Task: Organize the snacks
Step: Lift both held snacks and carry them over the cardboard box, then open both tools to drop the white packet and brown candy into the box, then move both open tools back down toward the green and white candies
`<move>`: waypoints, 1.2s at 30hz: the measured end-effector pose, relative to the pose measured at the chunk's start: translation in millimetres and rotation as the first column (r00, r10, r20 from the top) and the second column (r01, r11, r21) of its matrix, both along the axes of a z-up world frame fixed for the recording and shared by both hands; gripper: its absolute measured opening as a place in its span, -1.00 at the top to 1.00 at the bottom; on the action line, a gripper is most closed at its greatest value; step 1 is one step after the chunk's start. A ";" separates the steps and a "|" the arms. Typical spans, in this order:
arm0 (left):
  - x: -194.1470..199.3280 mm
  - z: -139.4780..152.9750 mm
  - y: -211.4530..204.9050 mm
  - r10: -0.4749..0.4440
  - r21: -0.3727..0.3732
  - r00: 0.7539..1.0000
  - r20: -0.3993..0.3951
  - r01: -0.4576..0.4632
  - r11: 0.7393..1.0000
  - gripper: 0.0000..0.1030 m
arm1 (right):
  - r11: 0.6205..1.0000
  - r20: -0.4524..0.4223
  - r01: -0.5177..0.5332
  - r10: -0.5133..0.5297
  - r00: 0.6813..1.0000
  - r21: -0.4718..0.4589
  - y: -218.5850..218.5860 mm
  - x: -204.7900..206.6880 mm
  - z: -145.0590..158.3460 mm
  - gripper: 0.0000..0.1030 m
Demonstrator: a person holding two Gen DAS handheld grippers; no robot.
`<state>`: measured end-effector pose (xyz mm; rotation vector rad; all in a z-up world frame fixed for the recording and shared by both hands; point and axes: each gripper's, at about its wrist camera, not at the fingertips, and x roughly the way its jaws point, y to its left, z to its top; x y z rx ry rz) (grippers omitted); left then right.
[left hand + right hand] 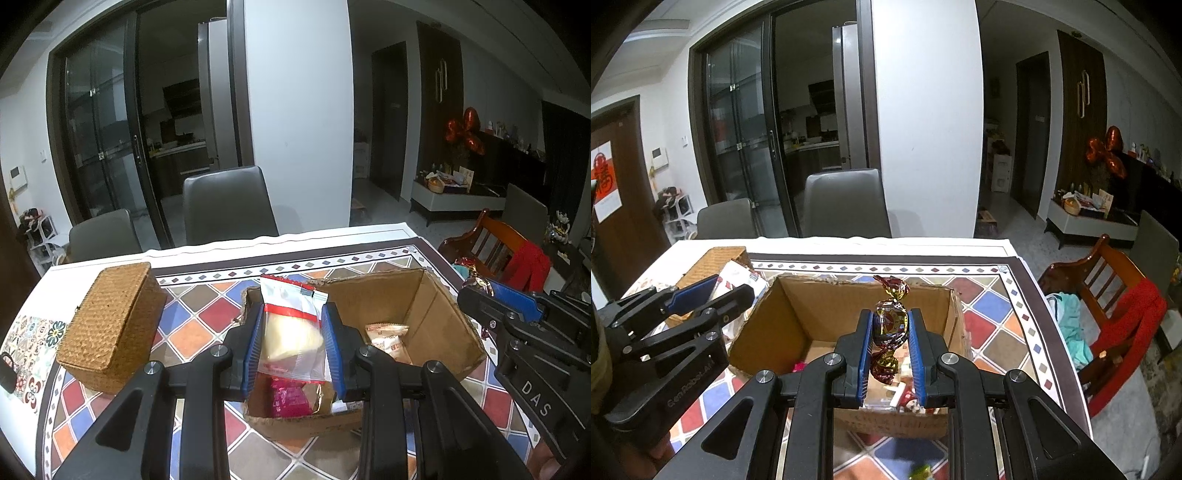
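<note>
Here, left tongs [293, 341] clamped on a clear snack packet [291, 325], "DAS"-marked right tongs [890, 332] on a foil candy [891, 325]

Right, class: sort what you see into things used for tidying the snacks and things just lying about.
In use: left gripper holding clear snack packet; right gripper holding foil-wrapped candy; cardboard box.
Lying about: wicker box, grey chair, wooden chair.

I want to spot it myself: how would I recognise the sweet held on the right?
Find the open cardboard box on the tiled tablecloth. Above it, the right gripper pinches a twist-wrapped candy. Its shiny dark-red-and-gold foil, twisted at both ends, differs from the flat clear packet in the left gripper.
</note>
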<state>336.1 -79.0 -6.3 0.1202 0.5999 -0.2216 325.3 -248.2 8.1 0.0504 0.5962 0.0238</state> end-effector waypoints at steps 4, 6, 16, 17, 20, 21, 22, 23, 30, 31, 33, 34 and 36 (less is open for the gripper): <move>8.1 -3.5 -0.8 -0.001 0.000 1.000 -0.010 0.001 1.000 0.38 | 1.000 -0.008 0.000 0.000 1.000 0.001 -0.4 7.6 -5.0 0.61; 11.8 -5.1 -0.9 0.000 -0.001 1.000 -0.013 0.000 1.000 0.38 | 1.000 -0.014 -0.001 0.001 1.000 0.002 -1.2 11.3 -8.7 0.61; 30.1 -18.1 -3.1 0.001 -0.001 0.999 -0.046 -0.001 1.000 0.38 | 1.000 -0.045 -0.017 0.017 0.999 0.009 -2.3 31.8 -23.2 0.61; 31.9 -18.9 -2.6 0.001 -0.001 0.999 -0.048 -0.001 1.000 0.38 | 1.000 -0.050 -0.018 0.019 0.999 0.010 -2.6 33.4 -25.2 0.60; 34.8 -22.5 -2.8 0.002 0.004 0.999 -0.054 -0.001 1.000 0.39 | 1.000 -0.059 -0.024 0.025 0.998 0.010 -2.8 36.7 -28.9 0.60; 35.1 -22.6 -2.7 0.002 0.005 0.999 -0.054 -0.002 1.000 0.39 | 1.000 -0.060 -0.024 0.025 0.998 0.007 -2.8 37.1 -29.7 0.60; 35.5 -23.3 -2.6 0.002 0.009 0.999 -0.053 -0.001 1.000 0.38 | 1.000 -0.059 -0.022 0.023 0.998 0.004 -2.9 37.6 -30.0 0.59; 35.9 -23.6 -2.5 0.002 0.010 0.999 -0.052 -0.002 1.000 0.38 | 1.000 -0.059 -0.020 0.020 0.998 0.002 -2.2 38.5 -29.8 0.59; 34.3 -25.1 1.7 0.023 0.017 0.998 -0.050 -0.022 1.000 0.09 | 1.000 -0.047 0.013 -0.013 0.999 -0.020 -3.0 37.2 -28.4 0.00; 33.2 -24.6 2.3 0.025 0.019 0.999 -0.048 -0.024 1.000 0.03 | 1.000 -0.048 0.014 -0.015 0.999 -0.020 -2.8 37.3 -27.2 -0.01; 30.2 -22.6 3.7 0.032 0.021 0.999 -0.038 -0.031 0.999 -0.09 | 1.000 -0.047 0.019 -0.020 0.999 -0.020 -4.1 35.1 -26.3 -0.04; 28.2 -21.5 4.1 0.036 0.022 0.999 -0.034 -0.035 0.999 -0.11 | 1.000 -0.047 0.022 -0.023 0.999 -0.021 -4.5 33.9 -25.8 -0.07; 24.6 -20.2 5.1 0.038 0.019 0.999 -0.033 -0.038 0.999 -0.14 | 0.999 -0.042 0.025 -0.026 0.999 -0.025 -5.2 30.1 -23.7 -0.11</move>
